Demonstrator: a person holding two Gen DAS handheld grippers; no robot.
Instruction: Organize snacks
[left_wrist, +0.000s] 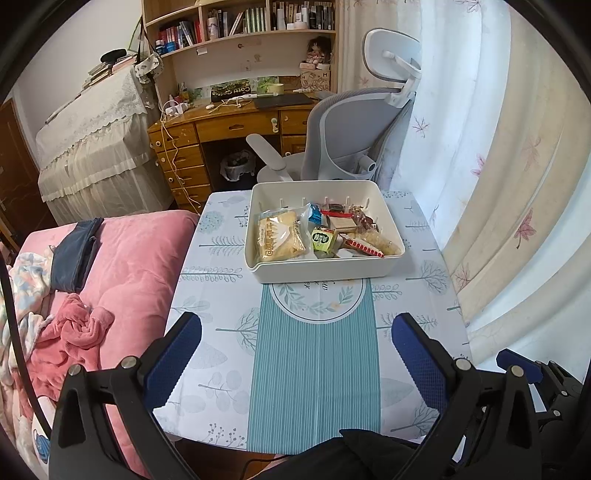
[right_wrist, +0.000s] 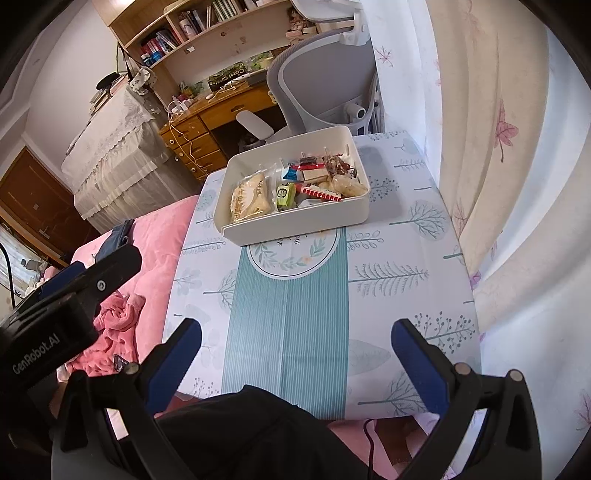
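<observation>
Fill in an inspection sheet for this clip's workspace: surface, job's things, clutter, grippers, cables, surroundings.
Surface: small table under a pale tree-print cloth with a teal striped centre strip.
Job's things: white rectangular plastic bin at the far end, holding a large yellow bread packet, a small green packet and mixed wrapped snacks.
Clutter: nothing seen on the cloth outside the bin.
Grippers: left gripper and right gripper both open, empty, above the near edge.
Cables: thin black lead below the near edge.
Surroundings: pink quilted bed, grey office chair, wooden desk, leaf-print curtain.
</observation>
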